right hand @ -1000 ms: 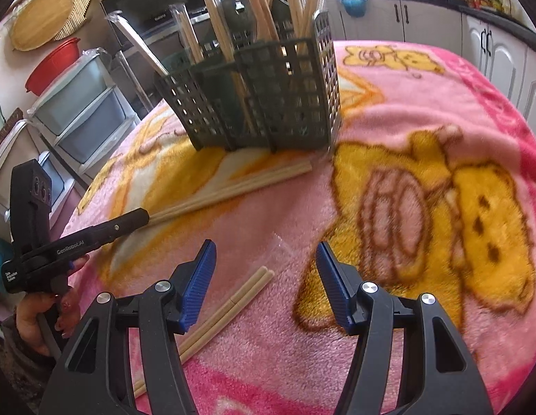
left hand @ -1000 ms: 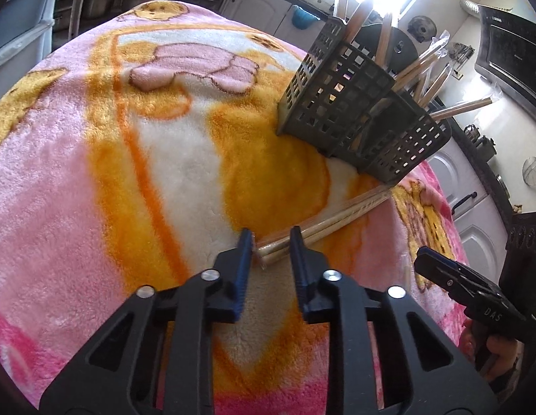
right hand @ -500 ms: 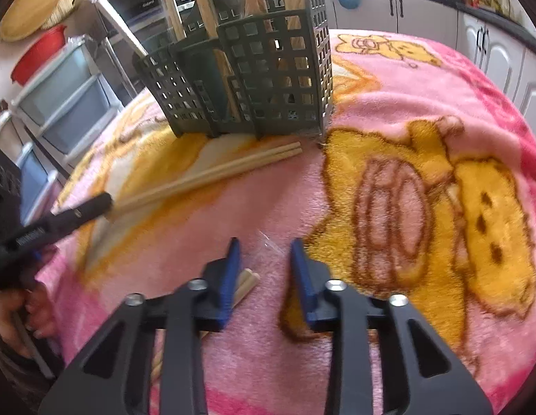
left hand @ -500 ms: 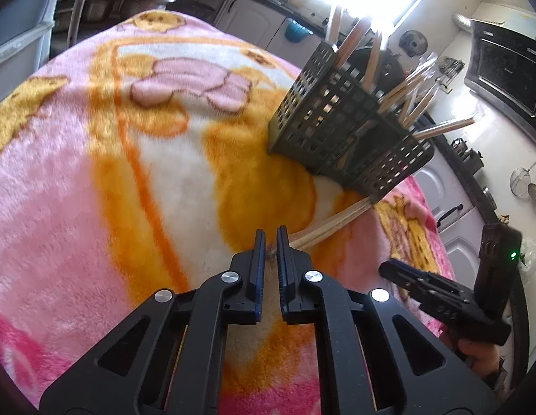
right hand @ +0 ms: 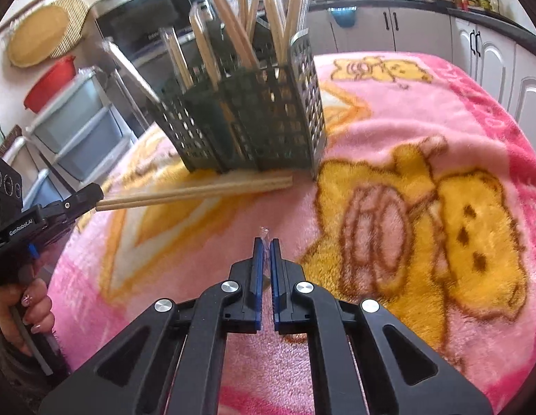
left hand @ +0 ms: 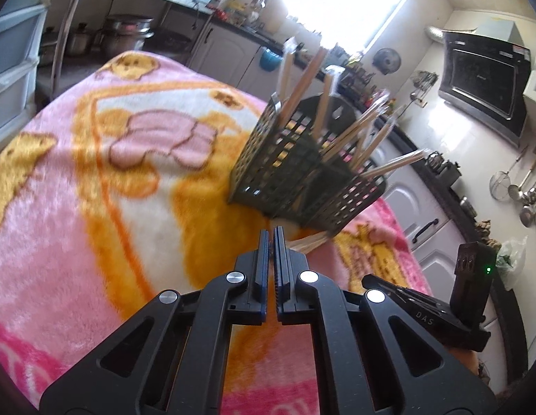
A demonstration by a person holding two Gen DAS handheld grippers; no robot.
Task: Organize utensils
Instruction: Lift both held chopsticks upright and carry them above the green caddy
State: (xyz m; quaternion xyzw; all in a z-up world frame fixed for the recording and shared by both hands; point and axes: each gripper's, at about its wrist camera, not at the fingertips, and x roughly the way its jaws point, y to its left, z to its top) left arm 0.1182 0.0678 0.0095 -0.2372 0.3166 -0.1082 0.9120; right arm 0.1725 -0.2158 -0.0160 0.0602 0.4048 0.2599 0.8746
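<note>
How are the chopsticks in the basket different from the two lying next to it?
The basket chopsticks stand leaning, poking out of the basket; the loose pair lies low across the blanket. The basket chopsticks are many; the loose pair is two. Only the loose pair is pinched, by the left gripper. Both are pale wood.

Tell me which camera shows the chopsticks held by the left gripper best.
The right wrist view: the chopsticks show along their length, from the left gripper to the basket. The left wrist view shows only a short blurred stretch beyond its own shut fingers.
</note>
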